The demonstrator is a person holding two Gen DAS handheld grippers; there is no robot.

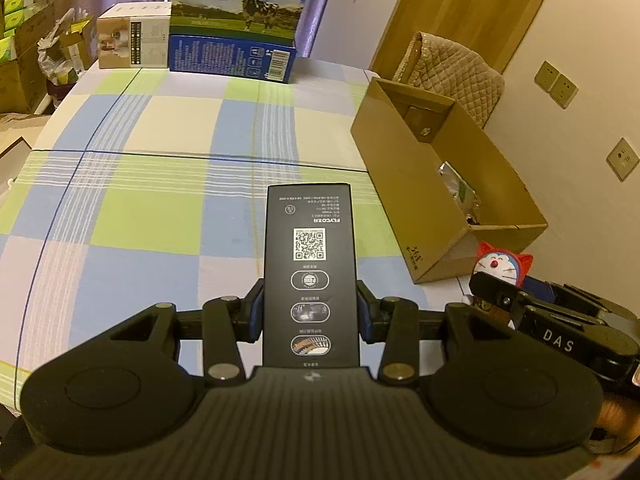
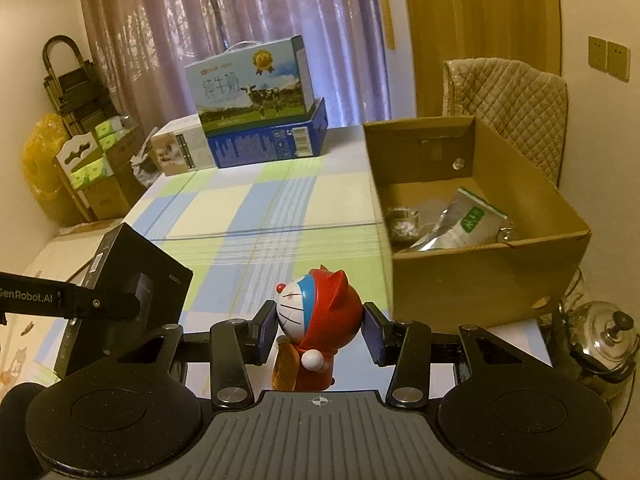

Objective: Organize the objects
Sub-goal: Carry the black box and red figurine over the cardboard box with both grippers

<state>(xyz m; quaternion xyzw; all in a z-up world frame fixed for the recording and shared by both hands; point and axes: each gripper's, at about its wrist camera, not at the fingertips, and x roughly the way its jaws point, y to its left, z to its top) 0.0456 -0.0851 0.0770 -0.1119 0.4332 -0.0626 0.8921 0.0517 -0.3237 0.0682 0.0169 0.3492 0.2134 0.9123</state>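
Black cardboard fills our left gripper (image 1: 310,312): a long black box (image 1: 310,264) with a QR code on its face sits clamped between the blue pads, both pressed flat to its sides, and it reaches out over the checked tablecloth (image 1: 160,208). In the right wrist view we see the same box at the far left, lifted and tilted above the cloth. Moving rightward, our right gripper (image 2: 320,330) stands around a Doraemon figure (image 2: 316,312) in a red hood; the left pad meets its face, while a narrow gap shows at the right pad, so we cannot tell whether the grip is firm. The figure stands upright near the table's near edge. Further right sits the open cardboard box (image 2: 492,280), holding a silver pouch (image 2: 460,220) and a small jar (image 2: 402,220). A steel kettle (image 2: 600,336) stands at the far right.
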